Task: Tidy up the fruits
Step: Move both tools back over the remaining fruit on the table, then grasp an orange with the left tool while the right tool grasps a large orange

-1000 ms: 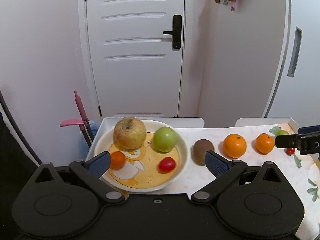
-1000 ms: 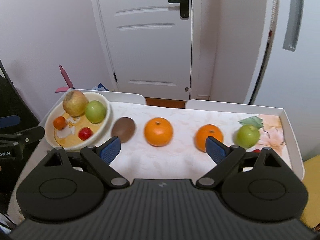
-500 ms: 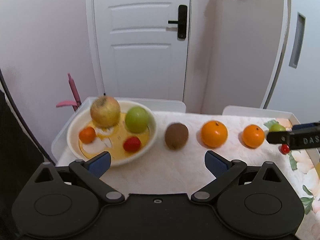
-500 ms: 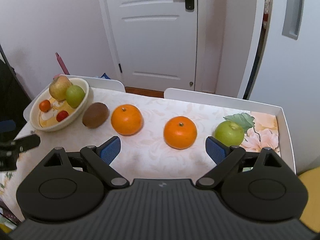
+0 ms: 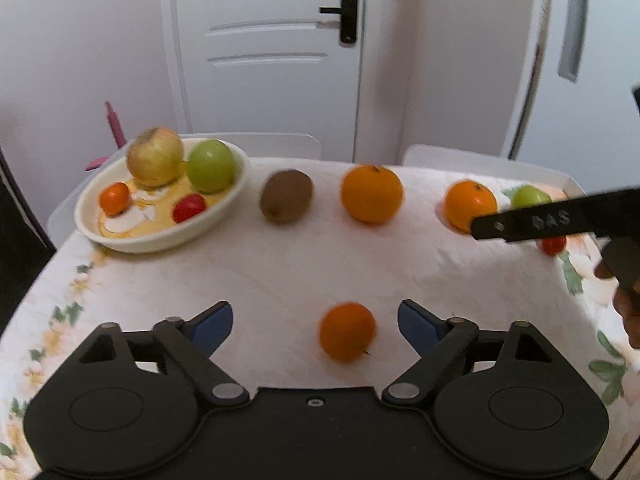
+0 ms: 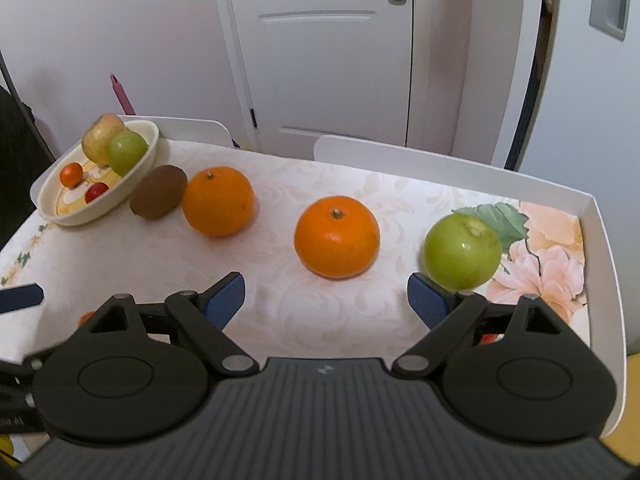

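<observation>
**While closing on a small orange: risk of a roll**

If closed off-centre, may push the small orange [image 5: 347, 332] away across the table [image 5: 280, 272] instead of gripping it. Round, free to roll, and lying nearer the right finger than the left one. Could also bruise it with too hard a squeeze. Better to centre first, then close slowly.

On the way to the bowl [image 5: 180, 236], well apart at the far left and already holding an apple, a green fruit and two small ones, could knock the kiwi [image 5: 286, 196] beside it, or let go short of the rim.

Left gripper [image 5: 314, 320]: tilted down toward the table, fingers [image 5: 212, 322] just now closing from wide, with the small orange between them but touched on neither side.

Right gripper [image 6: 326, 300]: tilted down likewise, fingers wide with nothing between, aimed near the orange [image 6: 337, 236] and the green apple [image 6: 462, 252] at the right end. Could cross the left one if sent to the bowl together.
</observation>
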`<state>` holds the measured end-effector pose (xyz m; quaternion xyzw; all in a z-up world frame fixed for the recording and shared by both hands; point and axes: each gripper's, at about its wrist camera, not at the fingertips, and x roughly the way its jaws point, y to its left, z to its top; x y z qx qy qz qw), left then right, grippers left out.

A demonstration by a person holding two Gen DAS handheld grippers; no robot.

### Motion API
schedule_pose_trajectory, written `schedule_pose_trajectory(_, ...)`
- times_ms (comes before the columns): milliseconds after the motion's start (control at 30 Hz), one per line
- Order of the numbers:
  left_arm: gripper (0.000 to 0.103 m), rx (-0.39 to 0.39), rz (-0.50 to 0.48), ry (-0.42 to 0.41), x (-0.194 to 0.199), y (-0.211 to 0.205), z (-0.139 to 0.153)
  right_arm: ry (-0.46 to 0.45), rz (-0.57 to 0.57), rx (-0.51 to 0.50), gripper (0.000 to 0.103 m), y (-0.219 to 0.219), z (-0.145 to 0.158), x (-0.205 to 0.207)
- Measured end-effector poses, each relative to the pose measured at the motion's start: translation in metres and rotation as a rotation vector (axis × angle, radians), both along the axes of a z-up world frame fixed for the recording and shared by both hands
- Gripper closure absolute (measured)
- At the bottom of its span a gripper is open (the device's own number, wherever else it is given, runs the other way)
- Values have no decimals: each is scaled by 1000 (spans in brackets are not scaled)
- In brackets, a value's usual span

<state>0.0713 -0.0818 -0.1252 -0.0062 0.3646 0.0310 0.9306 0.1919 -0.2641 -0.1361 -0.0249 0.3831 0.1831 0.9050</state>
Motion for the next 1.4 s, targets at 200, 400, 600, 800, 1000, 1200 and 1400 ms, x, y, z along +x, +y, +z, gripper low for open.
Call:
schedule_pose_trajectory(200,42,-5,-19,28,8,-13,-16,-11,20,-2,0,1,-9,3)
schedule_pose_trajectory(400,57,4,-9,30,12,-19,-20,-25,36,-4,2,6,-14,10)
schedule_pose_trajectory(600,63,3,1,25,12,-16,-22,-31,36,-14,5,13,-20,17)
schedule_pose_trajectory(800,64,7,1,19,13,-17,-22,-33,3,-24,11,20,-26,25)
schedule_pose_trajectory(1000,64,7,3,15,13,-14,-22,-45,-17,-35,13,25,-28,31)
schedule_pose_trajectory(1200,64,9,13,7,12,-13,-20,-47,-30,-41,18,26,-30,36)
schedule_pose_trajectory(1400,64,10,24,-3,12,-7,-15,-52,-38,-50,22,27,-31,40)
